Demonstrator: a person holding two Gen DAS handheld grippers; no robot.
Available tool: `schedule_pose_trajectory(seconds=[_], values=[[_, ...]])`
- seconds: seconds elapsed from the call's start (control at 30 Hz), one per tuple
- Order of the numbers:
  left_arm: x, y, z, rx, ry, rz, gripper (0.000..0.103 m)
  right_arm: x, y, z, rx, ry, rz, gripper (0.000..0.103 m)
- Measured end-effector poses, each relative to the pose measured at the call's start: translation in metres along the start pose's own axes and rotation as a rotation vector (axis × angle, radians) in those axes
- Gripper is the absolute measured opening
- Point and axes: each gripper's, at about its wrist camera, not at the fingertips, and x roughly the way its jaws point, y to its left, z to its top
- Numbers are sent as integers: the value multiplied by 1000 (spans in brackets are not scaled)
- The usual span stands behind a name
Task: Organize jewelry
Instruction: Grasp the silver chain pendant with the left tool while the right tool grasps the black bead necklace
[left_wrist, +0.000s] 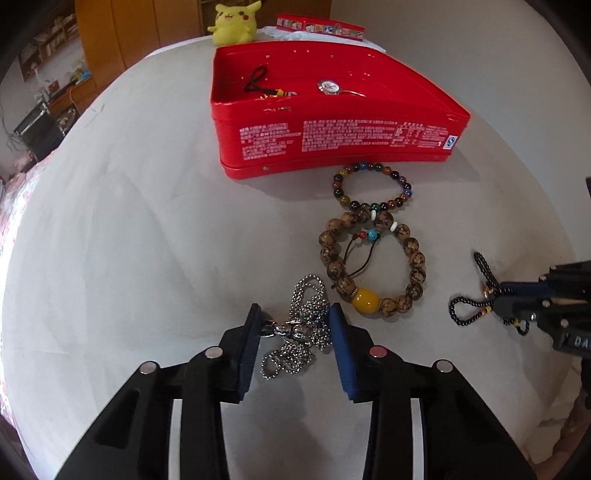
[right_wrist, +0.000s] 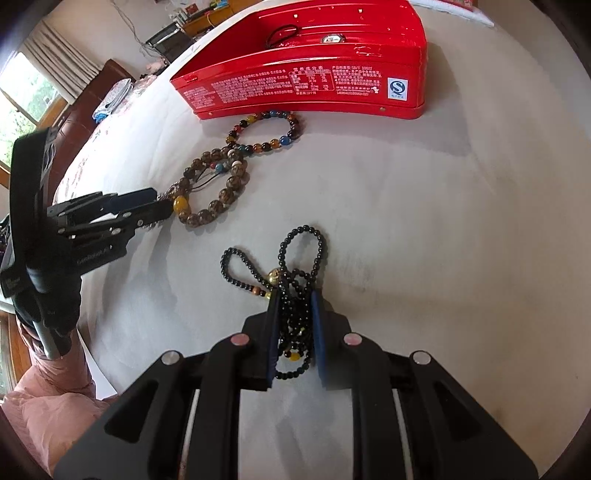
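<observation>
The left hand-held gripper (left_wrist: 293, 317) straddles a heaped silver ball-chain necklace (left_wrist: 303, 325) on the white tabletop (left_wrist: 147, 221), its blue pads apart on either side. Just right lie two bead bracelets that touch: a brown wooden one with a yellow bead (left_wrist: 373, 262) and a multicoloured one (left_wrist: 373, 188) beside the red tin (left_wrist: 332, 136), which holds a watch (left_wrist: 328, 86) and a black cord charm (left_wrist: 258, 83). Farther right, the right hand-held gripper (right_wrist: 295, 295) is clamped on a black bead strand (right_wrist: 295, 273). A yellow plush (left_wrist: 232, 20) sits behind, near wooden cabinets (left_wrist: 122, 29).
</observation>
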Motion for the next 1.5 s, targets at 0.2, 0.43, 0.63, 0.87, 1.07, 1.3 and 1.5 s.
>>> schedule_pose_trajectory(seconds=[0.2, 0.43, 0.63, 0.87, 1.07, 1.3, 1.5], values=[[-11, 7, -10, -24, -9, -40, 34, 7, 4, 9, 13, -1, -15, 15], [-29, 42, -17, -161, -15, -105, 0, 4, 3, 7, 3, 2, -39, 19], [-27, 48, -19, -173, 9, -88, 18, 6, 12, 8, -27, 17, -37, 32], [-19, 41, -23, -132, 12, -41, 44, 6, 14, 7, -37, 23, -41, 32], [-17, 19, -34, -38, -11, 75, 33, 9, 14, 9, -34, 28, -40, 32], [-22, 33, -35, -117, -23, 17, 17, 10, 17, 10, -41, 31, -32, 41], [-30, 46, -34, -172, -41, -32, 16, 9, 20, 10, -53, 46, -32, 55]])
